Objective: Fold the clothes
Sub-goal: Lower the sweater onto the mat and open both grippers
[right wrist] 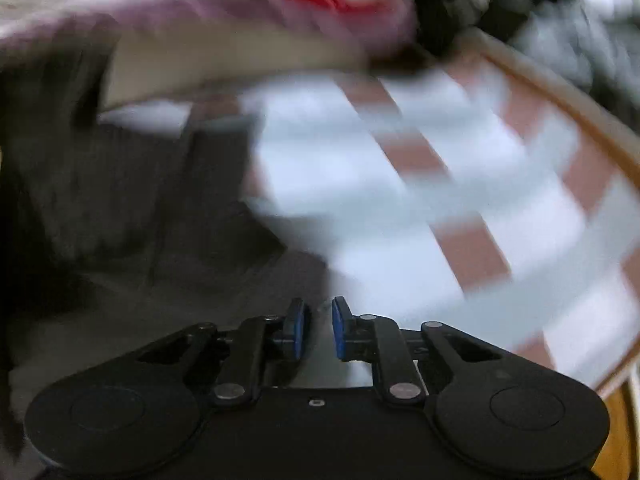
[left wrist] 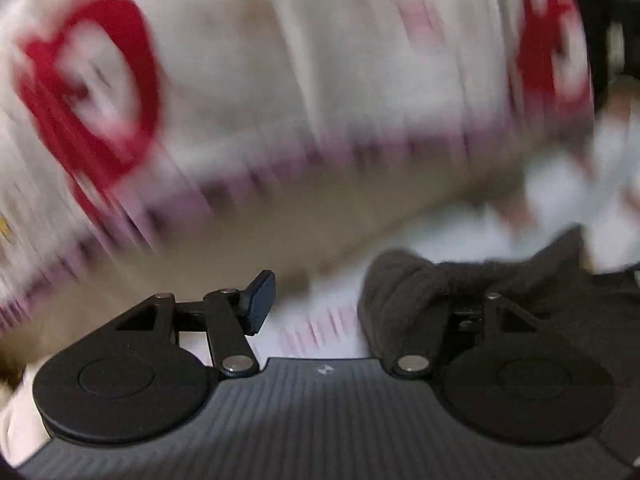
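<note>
Blur smears both views, so fine detail is lost. In the left wrist view the left gripper (left wrist: 320, 300) stands spread: one finger pad (left wrist: 260, 300) is bare at about 9 o'clock of the gap, while the other finger is hidden under a fold of dark grey garment (left wrist: 404, 296) draped over it at 3 o'clock. Whether that cloth is actually held I cannot tell; it seems only to hang on the finger. A white garment with red prints (left wrist: 280, 80) fills the field from 10 to 2 o'clock, lifted off the surface. In the right wrist view the right gripper (right wrist: 318, 328) has its blue pads nearly together with a narrow gap and nothing visible between them. Grey cloth (right wrist: 100, 208) lies at 9 o'clock over a checked tablecloth (right wrist: 460, 184), the white garment's hem at 12. Both garments look soft, light and limp; they will sag and slide, so a hem or corner edge is the better hold.
</note>
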`<state>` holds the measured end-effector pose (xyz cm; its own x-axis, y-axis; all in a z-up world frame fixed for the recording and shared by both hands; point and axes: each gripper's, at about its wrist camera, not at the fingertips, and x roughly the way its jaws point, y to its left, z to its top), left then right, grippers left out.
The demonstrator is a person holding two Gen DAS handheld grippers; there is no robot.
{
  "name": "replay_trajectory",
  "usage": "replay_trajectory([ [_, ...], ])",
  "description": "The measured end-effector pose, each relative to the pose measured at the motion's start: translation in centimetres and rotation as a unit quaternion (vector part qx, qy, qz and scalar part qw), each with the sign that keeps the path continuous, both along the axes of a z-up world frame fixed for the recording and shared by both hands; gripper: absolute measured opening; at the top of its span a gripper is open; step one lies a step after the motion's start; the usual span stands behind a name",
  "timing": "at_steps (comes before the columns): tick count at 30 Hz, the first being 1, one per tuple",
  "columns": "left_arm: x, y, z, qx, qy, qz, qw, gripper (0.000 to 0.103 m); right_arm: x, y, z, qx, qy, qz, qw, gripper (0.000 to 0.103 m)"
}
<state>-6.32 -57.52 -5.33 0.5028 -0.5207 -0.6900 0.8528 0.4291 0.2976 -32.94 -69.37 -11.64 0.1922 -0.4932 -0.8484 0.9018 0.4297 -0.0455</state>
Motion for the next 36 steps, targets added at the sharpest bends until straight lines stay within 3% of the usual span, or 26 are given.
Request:
replay_trajectory([
  [1,-0.4,0.9,-1.3,0.003,0.012,0.006,0.9999,0.058,-0.7,-0.9,-0.6,0.005,-0.001,-0.022,1.0,0.022],
  [3,-0.1,4.6,-2.7,0.006,0.033,0.028,0.9991,0.06,-1.5,-1.3,1.4,-0.006,-0.052,-0.035,0.998,0.029],
  [5,0.4,8.7,-3.9,0.008,0.052,0.051,0.9973,0.061,-1.6,-0.9,4.0,-0.03,-0.125,-0.025,0.991,0.055],
  [8,1.7,15.4,-5.3,0.028,0.069,0.106,0.9915,0.061,-0.6,0.2,5.6,-0.018,-0.2,0.035,0.979,0.056],
  [12,2.9,23.6,-4.7,0.052,0.045,0.194,0.9785,0.061,2.0,2.3,4.8,0.046,-0.266,0.119,0.955,0.056],
  [17,4.3,27.3,-2.2,0.028,0.043,0.254,0.9659,0.062,5.6,5.3,2.0,0.14,-0.315,0.22,0.913,0.056],
  [19,4.3,27.6,-0.7,0.004,0.04,0.242,0.9695,0.069,7.0,6.5,0.9,0.174,-0.329,0.258,0.891,0.056],
  [20,4.3,27.9,-0.2,-0.009,0.038,0.229,0.9726,0.077,7.0,7.0,0.3,0.174,-0.31,0.267,0.896,0.056],
  [23,3.9,28.3,-0.9,-0.02,0.043,0.206,0.9774,0.08,6.7,7.6,-0.2,0.183,-0.286,0.272,0.9,0.056],
  [25,3.5,28.9,-3.0,-0.02,0.069,0.19,0.9792,0.08,6.8,7.4,-0.1,0.202,-0.308,0.264,0.892,0.056],
  [27,2.9,29.6,-5.4,-0.011,0.089,0.17,0.9814,0.08,7.4,7.3,0.4,0.216,-0.326,0.257,0.884,0.056],
  [30,2.4,29.7,-8.4,0.034,0.066,0.136,0.9879,0.08,7.8,8.2,1.6,0.217,-0.345,0.273,0.871,0.062],
  [36,2.5,28.3,-10.7,0.063,0.032,0.108,0.9917,0.083,9.2,10.3,0.6,0.234,-0.314,0.272,0.879,0.065],
])
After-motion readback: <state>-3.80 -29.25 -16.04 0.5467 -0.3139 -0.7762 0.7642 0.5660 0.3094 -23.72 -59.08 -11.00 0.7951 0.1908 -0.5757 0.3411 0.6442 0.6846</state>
